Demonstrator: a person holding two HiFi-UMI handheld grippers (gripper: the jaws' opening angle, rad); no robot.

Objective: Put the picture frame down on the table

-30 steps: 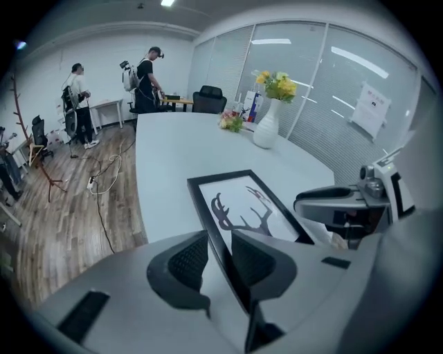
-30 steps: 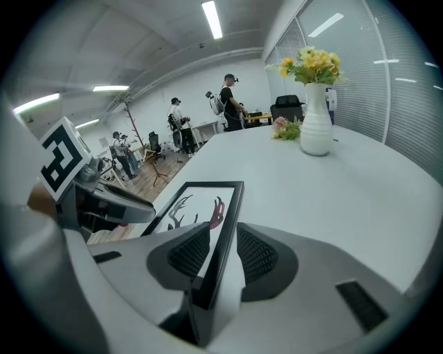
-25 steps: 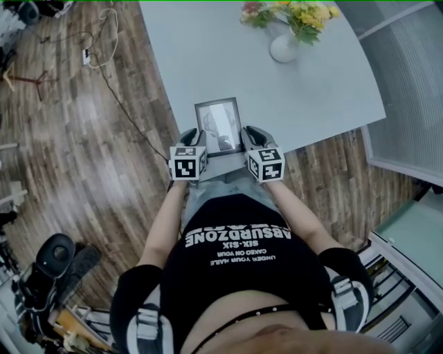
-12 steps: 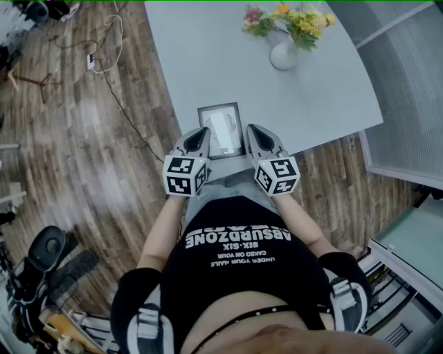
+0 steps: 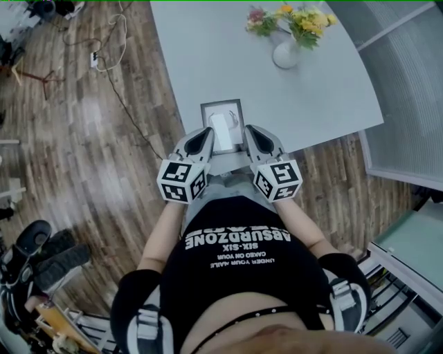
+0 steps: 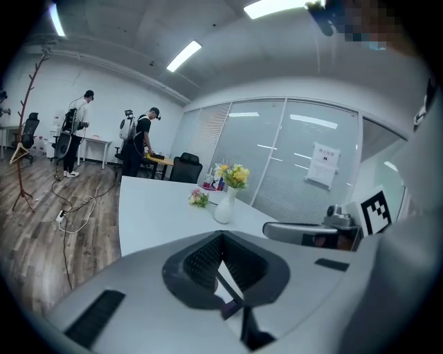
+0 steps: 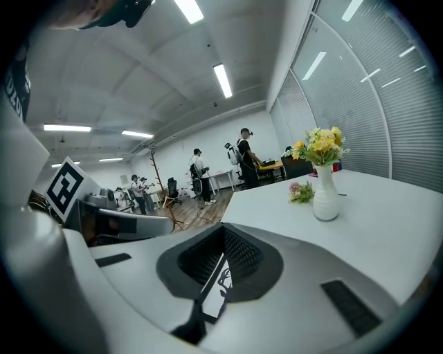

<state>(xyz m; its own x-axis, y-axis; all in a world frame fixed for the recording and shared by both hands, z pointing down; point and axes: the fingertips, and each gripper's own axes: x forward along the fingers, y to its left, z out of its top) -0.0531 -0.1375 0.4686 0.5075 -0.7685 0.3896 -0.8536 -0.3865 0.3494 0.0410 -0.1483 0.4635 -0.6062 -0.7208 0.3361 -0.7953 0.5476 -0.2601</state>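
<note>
The picture frame (image 5: 223, 125), dark-rimmed with a pale glossy picture, is over the near edge of the grey table (image 5: 208, 55), straight ahead of me. My left gripper (image 5: 205, 135) is shut on its left side and my right gripper (image 5: 250, 133) on its right side. In the left gripper view the frame (image 6: 225, 285) shows as a thin edge pinched where the jaws of the left gripper (image 6: 221, 266) meet. In the right gripper view the frame (image 7: 220, 282), with a dark deer-like print, sits between the closed jaws of the right gripper (image 7: 220, 266). Whether its lower edge touches the table is hidden.
A white vase of yellow flowers (image 5: 285, 48) stands at the table's far right, with a small loose posy (image 5: 257, 16) beside it. Cables (image 5: 104, 62) trail over the wooden floor on the left. A glass partition (image 5: 408, 90) runs along the right. People stand far off (image 6: 138, 142).
Both grippers have tipped and drawn back toward me, their marker cubes now lower and wider apart. The frame stays between them near the table edge, its glass now catching glare.
</note>
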